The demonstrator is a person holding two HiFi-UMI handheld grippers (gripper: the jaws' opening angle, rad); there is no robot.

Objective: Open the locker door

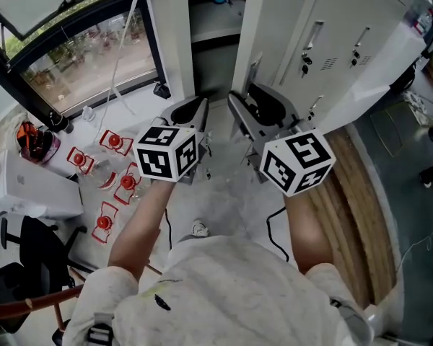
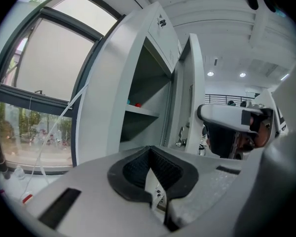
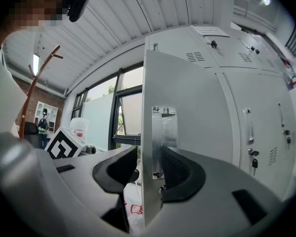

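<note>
The white locker door (image 1: 274, 20) stands swung out from its dark compartment (image 1: 216, 20), which has a shelf inside. My right gripper (image 1: 250, 98) straddles the door's free edge. In the right gripper view the door (image 3: 187, 107) and its metal latch plate (image 3: 164, 127) pass between the jaws of the right gripper (image 3: 149, 154). The right pad lies against the plate and a thin gap shows at the left pad. My left gripper (image 1: 191, 108) hovers just left of it, before the compartment, shut and empty; the left gripper (image 2: 150, 149) faces the shelf (image 2: 140, 111).
More shut lockers (image 1: 332, 45) with keys run to the right. A window (image 1: 86, 56) is on the left wall. Red-and-white items (image 1: 115, 143) and a black cable (image 1: 274, 225) lie on the floor. An office chair (image 1: 29, 254) is at the lower left.
</note>
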